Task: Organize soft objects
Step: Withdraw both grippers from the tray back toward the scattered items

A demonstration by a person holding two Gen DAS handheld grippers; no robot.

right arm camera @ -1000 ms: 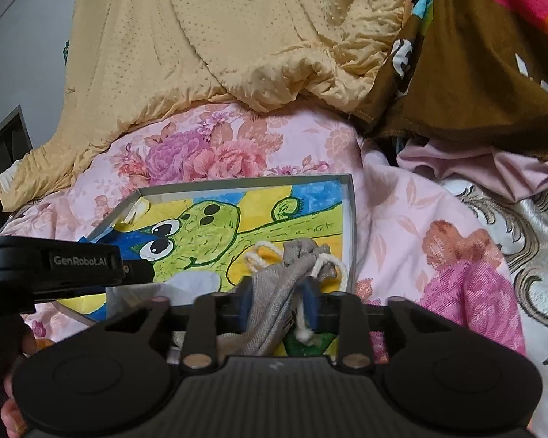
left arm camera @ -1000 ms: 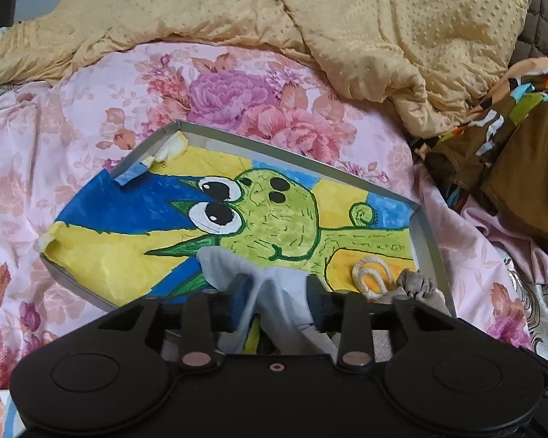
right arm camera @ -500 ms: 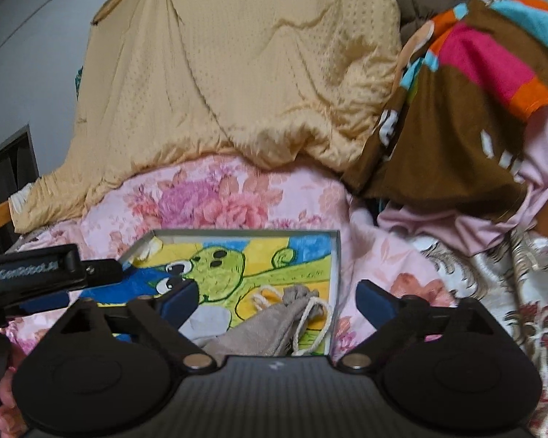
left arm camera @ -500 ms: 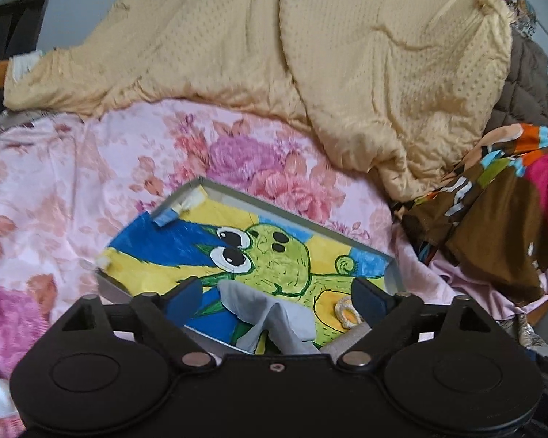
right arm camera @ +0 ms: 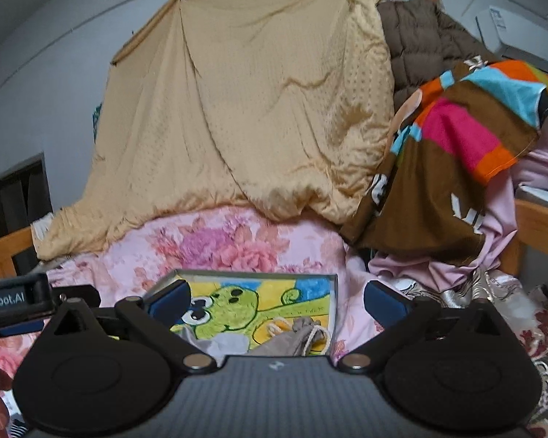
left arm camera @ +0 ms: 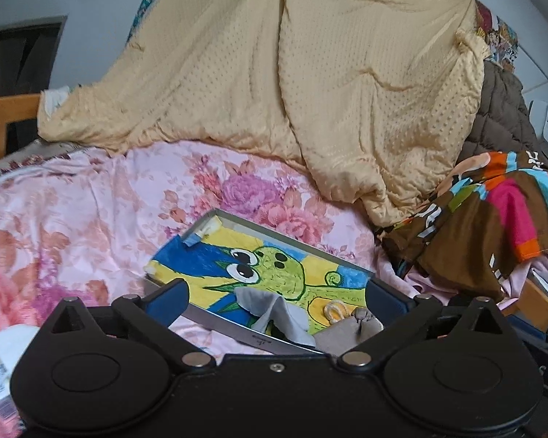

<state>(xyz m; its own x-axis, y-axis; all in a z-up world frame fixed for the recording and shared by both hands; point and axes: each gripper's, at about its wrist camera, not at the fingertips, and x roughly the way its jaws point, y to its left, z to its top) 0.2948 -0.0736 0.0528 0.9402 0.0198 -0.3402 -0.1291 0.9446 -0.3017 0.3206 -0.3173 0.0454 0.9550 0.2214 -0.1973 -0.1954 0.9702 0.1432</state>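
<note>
Floral bedsheet [left arm camera: 91, 211] under yellow quilt [left arm camera: 310, 91]

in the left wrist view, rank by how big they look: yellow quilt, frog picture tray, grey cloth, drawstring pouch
1. yellow quilt
2. frog picture tray
3. grey cloth and drawstring pouch: too alike to rank, and the pouch is partly hidden by the tool.

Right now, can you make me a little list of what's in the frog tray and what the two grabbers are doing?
tray: metal tray with a frog picture, lying on the flowery bedsheet
inside: grey cloth; beige drawstring pouch
left gripper: fingers have just been opening, wide apart, nothing between them
right gripper: the same, holding nothing
behind: yellow blanket
</note>
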